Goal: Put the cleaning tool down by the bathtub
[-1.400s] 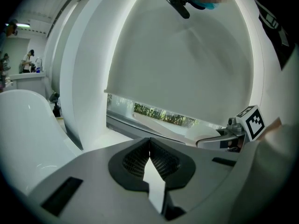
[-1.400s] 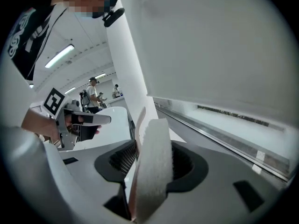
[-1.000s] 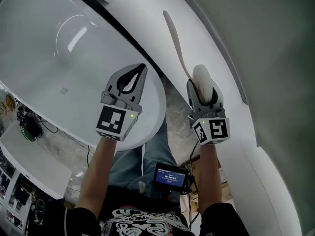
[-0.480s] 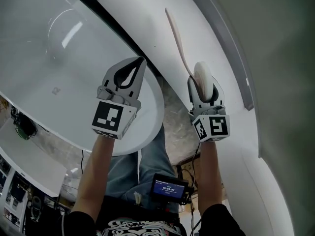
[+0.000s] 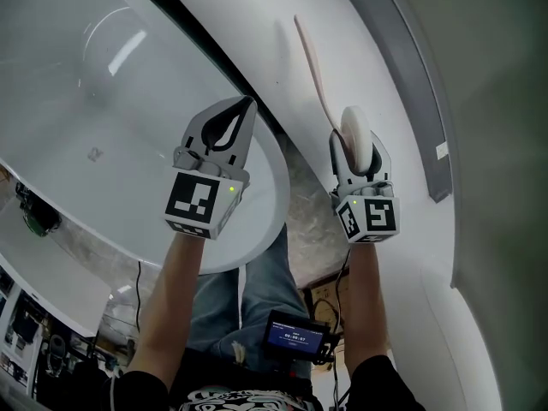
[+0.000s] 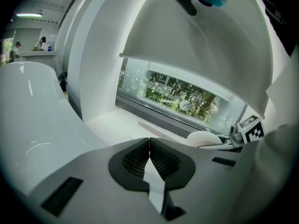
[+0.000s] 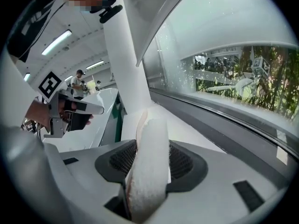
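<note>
The cleaning tool (image 5: 312,61) has a long pale handle and a white padded head. My right gripper (image 5: 354,140) is shut on that head, so the handle sticks out ahead over the white ledge (image 5: 368,32) beside the bathtub (image 5: 94,101). In the right gripper view the padded head (image 7: 147,167) fills the gap between the jaws. My left gripper (image 5: 243,107) hovers over the tub's rim, jaws shut and empty (image 6: 149,141). The left gripper view shows the tool's head (image 6: 203,138) to the right, with the handle over the ledge.
A grey window sill (image 5: 421,101) runs along the ledge's far side. Marbled floor (image 5: 304,204) shows between tub and ledge. A small screen device (image 5: 291,330) hangs at the person's waist. People stand far off (image 7: 80,83).
Both grippers have sunk a little toward the tub and ledge. The tool stays in the right gripper, and its handle now lies closer to the ledge.
</note>
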